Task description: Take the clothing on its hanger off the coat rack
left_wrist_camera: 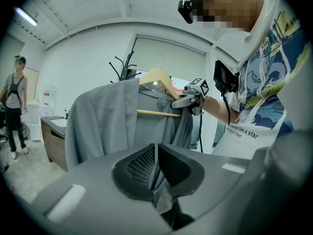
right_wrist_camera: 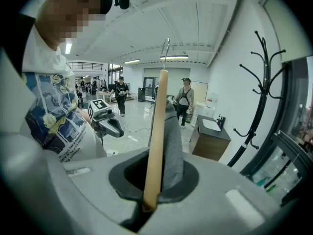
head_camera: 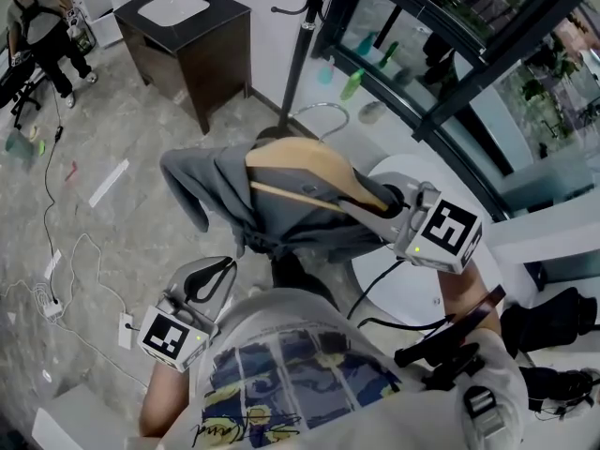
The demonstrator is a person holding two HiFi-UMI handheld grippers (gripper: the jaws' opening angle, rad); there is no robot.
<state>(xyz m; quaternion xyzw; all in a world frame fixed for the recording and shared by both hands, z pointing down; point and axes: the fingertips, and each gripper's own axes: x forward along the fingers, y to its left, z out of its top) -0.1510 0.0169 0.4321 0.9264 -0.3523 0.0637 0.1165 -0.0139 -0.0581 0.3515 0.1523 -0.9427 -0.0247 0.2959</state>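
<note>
In the head view, the wooden hanger (head_camera: 300,162) with the grey garment (head_camera: 202,181) is held at the centre by the right gripper (head_camera: 380,204), below the black coat rack (head_camera: 302,50). In the left gripper view, the jaws of the left gripper (left_wrist_camera: 155,165) are pressed together on nothing. In the right gripper view, the hanger's end is pinched between the jaws, and the rack is seen apart at the right.

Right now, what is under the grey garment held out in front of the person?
A wooden hanger: its bare shoulder and crossbar show, with the end clamped in the right gripper. Its other shoulder is covered by the grey garment.
</note>
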